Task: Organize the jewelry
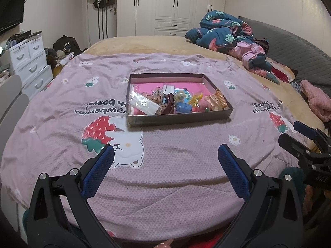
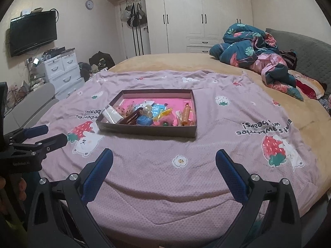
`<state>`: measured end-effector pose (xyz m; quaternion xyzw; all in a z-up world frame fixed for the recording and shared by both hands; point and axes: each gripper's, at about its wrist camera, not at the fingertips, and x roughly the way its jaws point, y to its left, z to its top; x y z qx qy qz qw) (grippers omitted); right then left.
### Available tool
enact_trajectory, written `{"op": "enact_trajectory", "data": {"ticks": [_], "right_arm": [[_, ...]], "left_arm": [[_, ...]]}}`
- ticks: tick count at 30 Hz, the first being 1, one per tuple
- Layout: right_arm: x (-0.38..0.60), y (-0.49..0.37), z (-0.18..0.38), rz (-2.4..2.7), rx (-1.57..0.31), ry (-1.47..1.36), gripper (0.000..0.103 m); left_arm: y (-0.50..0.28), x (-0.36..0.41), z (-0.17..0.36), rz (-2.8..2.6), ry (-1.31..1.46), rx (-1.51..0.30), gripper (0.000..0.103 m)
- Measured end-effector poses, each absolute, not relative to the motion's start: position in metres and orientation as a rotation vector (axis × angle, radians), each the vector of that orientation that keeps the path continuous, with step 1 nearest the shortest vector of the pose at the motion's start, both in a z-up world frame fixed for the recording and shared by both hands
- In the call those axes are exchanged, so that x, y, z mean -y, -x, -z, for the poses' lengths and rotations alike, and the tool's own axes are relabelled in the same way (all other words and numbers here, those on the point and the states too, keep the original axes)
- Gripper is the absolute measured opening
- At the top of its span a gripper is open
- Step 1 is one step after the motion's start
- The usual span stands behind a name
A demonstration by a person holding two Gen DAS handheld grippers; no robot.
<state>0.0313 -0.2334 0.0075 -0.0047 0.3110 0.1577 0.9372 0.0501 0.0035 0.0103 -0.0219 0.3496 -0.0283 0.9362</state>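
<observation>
Left gripper (image 1: 165, 155) hovers over near edge of pink blanket (image 1: 186, 148), tongs spread wide, holding nothing. Shallow box (image 1: 178, 119) sits mid-blanket, ahead of both grippers, jewelry and hair pieces heaped along its near wall; orange spiral tie (image 1: 221, 99) in right corner. Right gripper (image 2: 164, 159) beside left one, tongs wide, empty.

The pink blanket (image 2: 186, 175) carries printed words that appear upside down from both cameras: near the right side, beside a strawberry-and-bear picture, they read "Eat strawberries with bears!" (image 2: 266, 127), and the same line shows partly to the left of the shallow box (image 1: 180, 119), cut off by it (image 1: 99, 108). The left gripper's (image 2: 44, 135) black body bears small pale lettering, "GeeRobot AI" as far as can be made out (image 2: 21, 163). Print on the blue card in the box is too small to read.
</observation>
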Motion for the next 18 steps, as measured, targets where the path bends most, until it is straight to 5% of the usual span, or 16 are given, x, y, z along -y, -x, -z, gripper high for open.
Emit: {"op": "enact_trajectory", "data": {"ticks": [18], "right_arm": [[0.2321, -0.0323, -0.0068, -0.327, -0.644, 0.009, 0.099]], "left_arm": [[-0.0482, -0.0039, -0.0102, 0.073, 0.044, -0.715, 0.094]]}}
